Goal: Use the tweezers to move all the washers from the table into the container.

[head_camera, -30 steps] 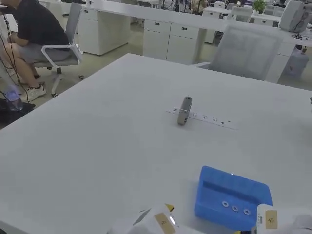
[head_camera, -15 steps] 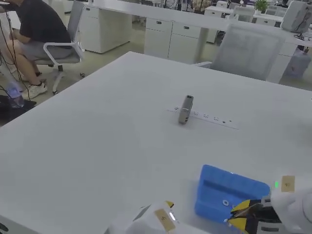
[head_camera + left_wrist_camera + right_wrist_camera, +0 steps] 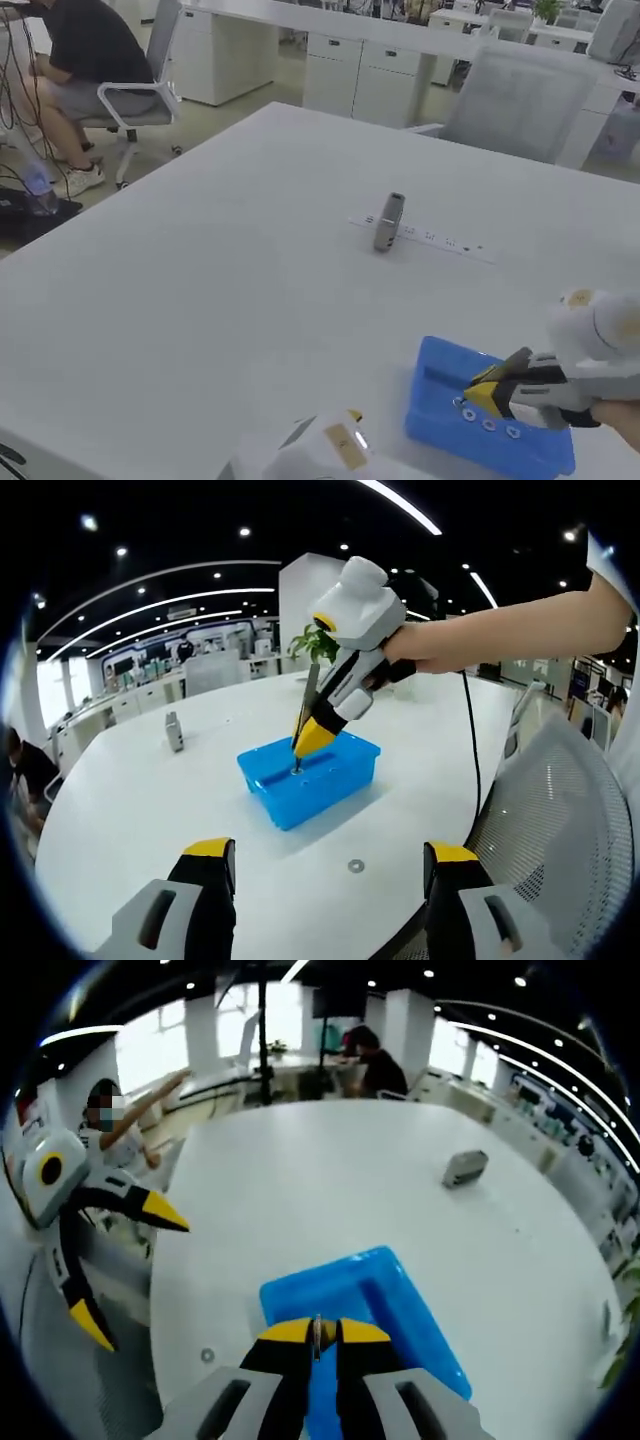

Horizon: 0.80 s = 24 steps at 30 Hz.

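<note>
A blue container point(image 3: 436, 362) stands near the table's front edge, with three washers point(image 3: 488, 425) lying in it. My right gripper point(image 3: 482, 394) hangs over the container point(image 3: 322, 792), shut on thin tweezers point(image 3: 303, 715) that point down into it; I cannot tell whether the tips hold a washer. One washer point(image 3: 355, 865) lies on the table in front of the container, the same washer point(image 3: 207, 1355) beside the container point(image 3: 405, 1305). My left gripper point(image 3: 330, 880) stands open and holds nothing, near the table's edge. The left gripper point(image 3: 130, 1270) is left of the right gripper point(image 3: 316, 1332).
A small grey device point(image 3: 388, 220) stands mid-table on a flush socket strip point(image 3: 440, 242). A grey chair point(image 3: 520, 100) is behind the table, and a person point(image 3: 80, 60) sits on a chair at far left. A white chair back point(image 3: 560, 820) is close on the right.
My right gripper has come up from the lower right with the tweezers and now hangs over the container. The left gripper has stayed low at the front edge.
</note>
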{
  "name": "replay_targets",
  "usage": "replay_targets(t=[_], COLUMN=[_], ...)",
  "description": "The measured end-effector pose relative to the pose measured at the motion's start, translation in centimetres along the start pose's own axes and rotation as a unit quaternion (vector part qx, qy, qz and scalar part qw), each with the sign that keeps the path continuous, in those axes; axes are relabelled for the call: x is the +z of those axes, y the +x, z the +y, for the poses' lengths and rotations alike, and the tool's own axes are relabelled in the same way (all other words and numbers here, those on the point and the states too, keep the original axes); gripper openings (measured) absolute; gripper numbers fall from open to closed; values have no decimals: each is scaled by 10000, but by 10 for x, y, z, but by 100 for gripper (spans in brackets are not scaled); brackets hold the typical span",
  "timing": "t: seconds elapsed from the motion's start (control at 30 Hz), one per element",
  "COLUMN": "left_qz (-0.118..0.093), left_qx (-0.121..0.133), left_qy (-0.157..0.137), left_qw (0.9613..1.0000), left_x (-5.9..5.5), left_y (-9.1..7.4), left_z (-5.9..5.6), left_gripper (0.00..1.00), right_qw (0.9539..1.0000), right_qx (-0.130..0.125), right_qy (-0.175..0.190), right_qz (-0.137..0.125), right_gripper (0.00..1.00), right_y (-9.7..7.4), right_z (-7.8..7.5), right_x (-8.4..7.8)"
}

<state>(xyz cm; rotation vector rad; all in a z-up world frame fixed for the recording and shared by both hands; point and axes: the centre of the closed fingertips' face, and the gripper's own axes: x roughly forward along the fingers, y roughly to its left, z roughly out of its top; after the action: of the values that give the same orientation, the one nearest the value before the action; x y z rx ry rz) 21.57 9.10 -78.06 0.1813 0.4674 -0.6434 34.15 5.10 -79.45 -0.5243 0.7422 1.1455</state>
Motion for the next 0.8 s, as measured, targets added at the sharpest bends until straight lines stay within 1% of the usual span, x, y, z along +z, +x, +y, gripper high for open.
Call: replay_targets(t=[0.03,0.1,0.13,0.17,0.2,0.33,0.43,0.53,0.63,0.8], left_qz=[1,-1,4,7,11,28,35,45,51,52], left_qx=[3,4,4,1,0,12,14,18,25,20], left_qy=[-2,-4,-5,-8,-9,-19,-16,-18,-15,-12], left_qw=[10000,10000,10000,10000,10000,10000,10000,10000,10000,10000], left_x=[0,0,0,0,-1,-1,-2,-2,-2,-2], left_y=[0,0,1,1,1,1,1,1,1,1], left_z=[0,0,1,1,1,1,1,2,2,1], left_gripper=[78,78,78,77,77,77,77,77,77,77], right_qw=[9999,9995,9996,9993,9992,9986,9983,9982,9981,9985], right_qx=[-15,21,10,8,6,89,63,59,27,-26], right_qy=[153,279,244,239,215,288,258,240,243,238], right_qz=[27,128,155,285,329,436,520,544,561,497], right_gripper=[5,5,5,5,5,5,5,5,5,5], right_y=[5,11,14,16,18,29,33,34,34,28], right_z=[-4,-7,-9,-9,-10,-14,-14,-12,-14,-16], right_x=[-2,-6,-7,-10,-11,-13,-13,-12,-13,-11])
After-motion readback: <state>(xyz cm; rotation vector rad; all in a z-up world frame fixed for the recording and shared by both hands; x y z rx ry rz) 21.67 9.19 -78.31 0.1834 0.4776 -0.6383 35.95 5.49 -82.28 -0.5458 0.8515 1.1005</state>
